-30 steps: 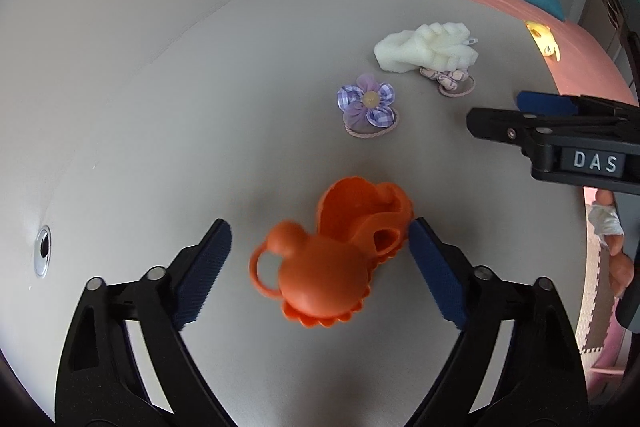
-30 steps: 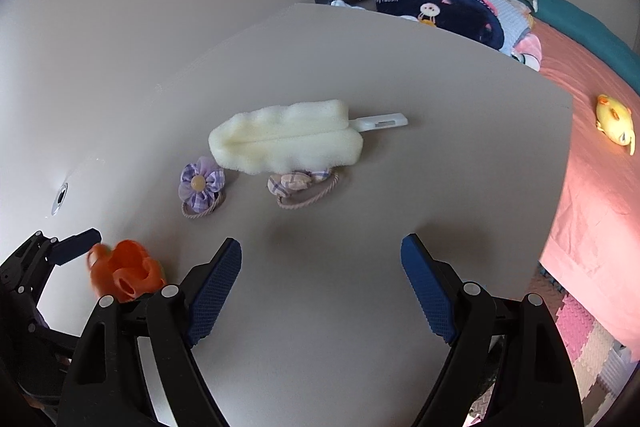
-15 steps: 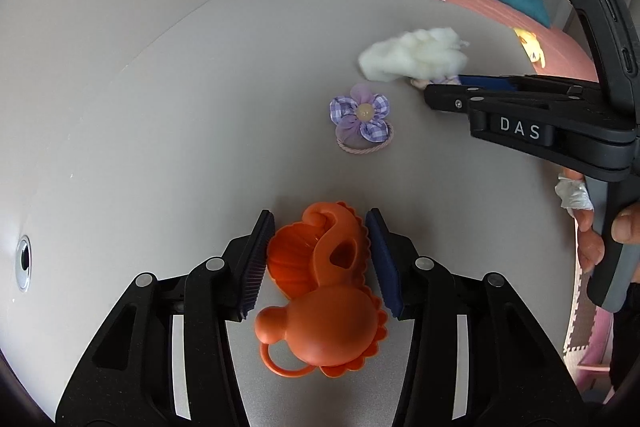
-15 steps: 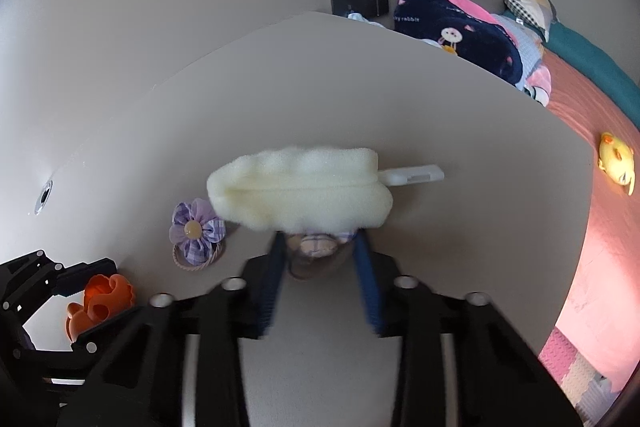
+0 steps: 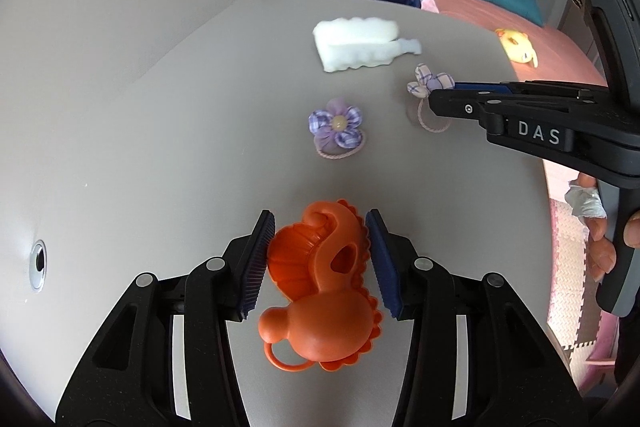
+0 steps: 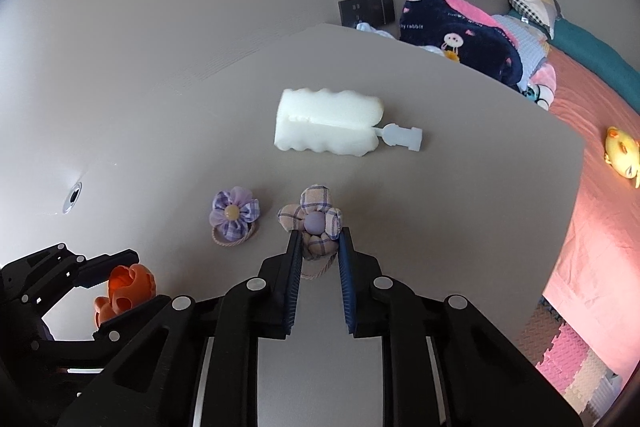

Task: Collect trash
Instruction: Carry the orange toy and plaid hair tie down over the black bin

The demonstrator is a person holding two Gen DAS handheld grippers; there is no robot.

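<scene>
Left wrist view: the left hand-held gripper [image 5: 320,261] is seen clenched on an orange plastic toy [image 5: 320,291], whose scalloped shell sits between the ribbed blue pads while its rounded body and loop handle hang back toward the camera. In the right wrist view, the right hand-held gripper [image 6: 318,261] is closed on a plaid fabric flower hair tie [image 6: 314,223], the soft padded petals being pinched at their lower edge and the elastic loop trailing beneath.

Taking the white sponge brush [image 6: 330,123] as landmark, it is left untouched on the grey worktop [image 6: 460,195]; it looks spongy, wavy-edged, with a short hard plastic stub. A purple flower hair tie [image 6: 234,215], gauzy with a pale centre bead, lies in front of the sponge and to its left, just beside the held one.

By judgement, collection is at an early stage: two items are gripped, whether lifted cannot be told, none is seen deposited, no bin is visible, and the sponge and purple tie remain.
</scene>
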